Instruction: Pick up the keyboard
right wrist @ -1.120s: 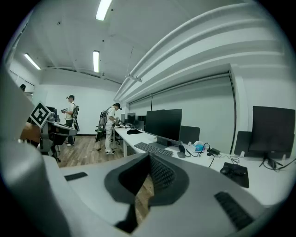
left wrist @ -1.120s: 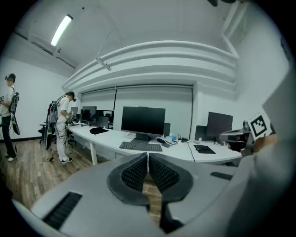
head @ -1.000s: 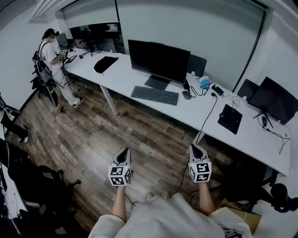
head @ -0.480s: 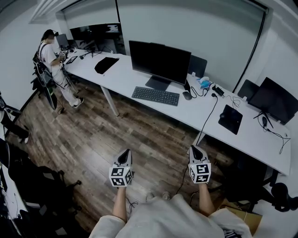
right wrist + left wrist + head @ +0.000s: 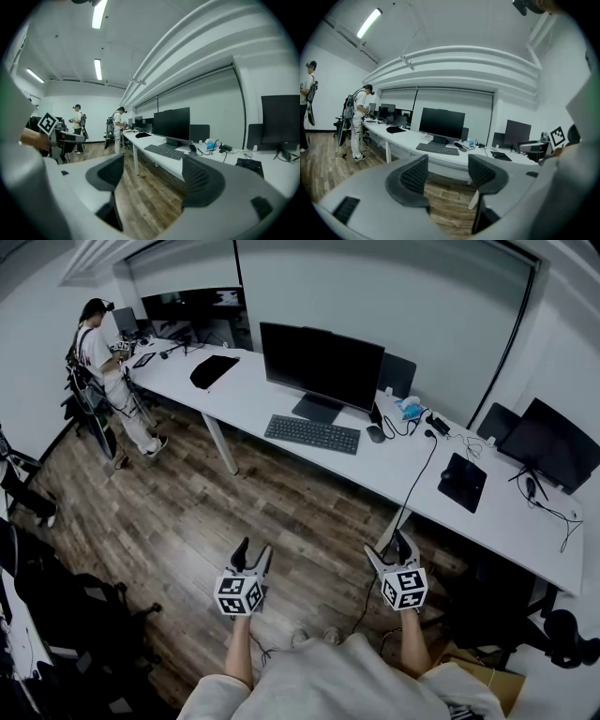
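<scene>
The left tongs (image 5: 253,551) are opening with nothing between them, over the wood floor and well short of the counter (image 5: 394,470). The keyboard (image 5: 312,434) lies far ahead on that counter, just before the monitor (image 5: 322,364). Its long axis runs left-right along the near edge, arguably slightly nearer the left hand. The right tongs (image 5: 387,547) are also opening and empty. No writing is legible.

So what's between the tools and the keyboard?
Head view: bare wood floor, then the desk edge before the keyboard. Left tool and right tool, jaws opening, hold nothing.
</scene>
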`<state>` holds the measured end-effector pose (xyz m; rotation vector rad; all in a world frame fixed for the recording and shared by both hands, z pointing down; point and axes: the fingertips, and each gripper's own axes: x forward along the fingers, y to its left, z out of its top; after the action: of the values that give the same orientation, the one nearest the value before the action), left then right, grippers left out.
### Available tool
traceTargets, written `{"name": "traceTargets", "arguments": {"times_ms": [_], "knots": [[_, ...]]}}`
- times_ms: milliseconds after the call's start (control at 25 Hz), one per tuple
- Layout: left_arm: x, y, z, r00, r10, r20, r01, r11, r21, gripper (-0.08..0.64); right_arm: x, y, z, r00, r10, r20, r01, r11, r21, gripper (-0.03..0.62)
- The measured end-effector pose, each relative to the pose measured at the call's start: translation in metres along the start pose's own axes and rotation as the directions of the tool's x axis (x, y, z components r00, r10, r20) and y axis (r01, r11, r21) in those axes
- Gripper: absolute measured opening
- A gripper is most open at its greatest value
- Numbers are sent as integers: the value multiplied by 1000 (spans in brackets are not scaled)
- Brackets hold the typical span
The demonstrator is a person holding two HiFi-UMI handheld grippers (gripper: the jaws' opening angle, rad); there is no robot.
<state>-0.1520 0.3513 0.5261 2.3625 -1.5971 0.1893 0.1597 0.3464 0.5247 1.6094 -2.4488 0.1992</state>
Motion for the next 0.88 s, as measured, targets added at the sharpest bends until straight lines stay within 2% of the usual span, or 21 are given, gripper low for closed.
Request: {"name": "traceTargets", "arguments": {"times_ms": [40, 160, 400, 880], "knots": [[1, -1, 0, 1000, -9, 0, 9, 1000, 1, 258, 1, -1, -1, 1000, -6, 0, 6, 1000, -10, 383], [1, -5, -2, 1000, -24, 1, 24, 1000, 4, 290, 1, -6, -4, 1000, -31, -5, 30, 999, -19, 413], [1, -13, -2, 1000, -7, 7, 7, 1000, 24, 290, -2, -11, -9, 999, -43, -9, 43, 999, -22, 411], [11, -26, 2, 997, 72, 38, -73, 996, 48, 290, 2, -38, -12, 1000, -9, -13, 9, 999, -34, 411]]}}
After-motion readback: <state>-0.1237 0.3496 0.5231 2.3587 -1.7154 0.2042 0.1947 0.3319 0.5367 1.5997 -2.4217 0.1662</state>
